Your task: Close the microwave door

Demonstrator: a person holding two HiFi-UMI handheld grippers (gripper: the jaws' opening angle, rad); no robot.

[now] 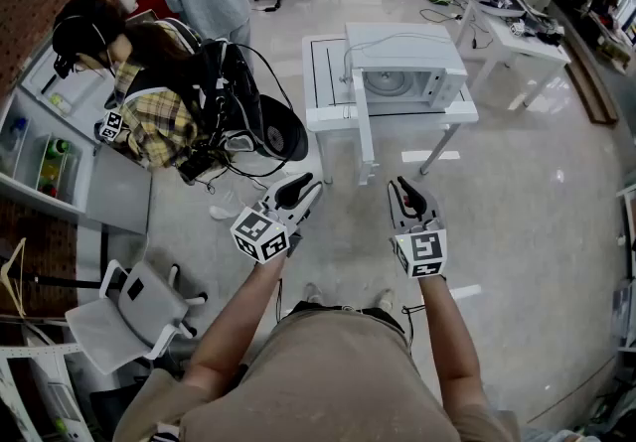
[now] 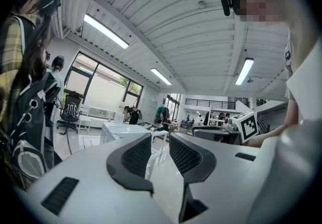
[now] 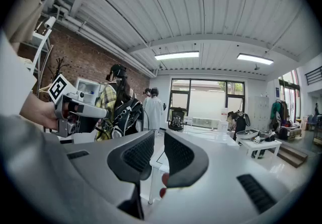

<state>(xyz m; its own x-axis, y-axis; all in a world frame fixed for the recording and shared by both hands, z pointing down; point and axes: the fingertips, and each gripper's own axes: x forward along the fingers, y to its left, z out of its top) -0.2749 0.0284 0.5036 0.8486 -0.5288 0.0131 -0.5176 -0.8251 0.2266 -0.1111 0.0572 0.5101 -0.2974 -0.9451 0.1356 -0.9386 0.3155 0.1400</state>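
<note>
Microwave [image 1: 402, 58]: at 12 o'clock from the person, on a white worktop [image 1: 397, 117]; cavity faces 6 o'clock, long axis runs 9 to 3.
Door [image 1: 364, 127]: open, hinged at the left front corner, jutting toward 6 o'clock.
Left gripper [image 1: 303, 190]: jaws slightly parted, empty, well short of the door.
Right gripper [image 1: 409, 194]: narrowly parted, empty too.
Doing it well: likely press the door's 9 o'clock face near its free edge, sweeping toward 3 until flush.

Glossy pale floor [image 1: 527, 212]; brick wall [image 3: 93, 64]; ribbed white ceiling [image 3: 201, 11]; strip lights [image 3: 177, 55]; big windows [image 3: 201, 98].
</note>
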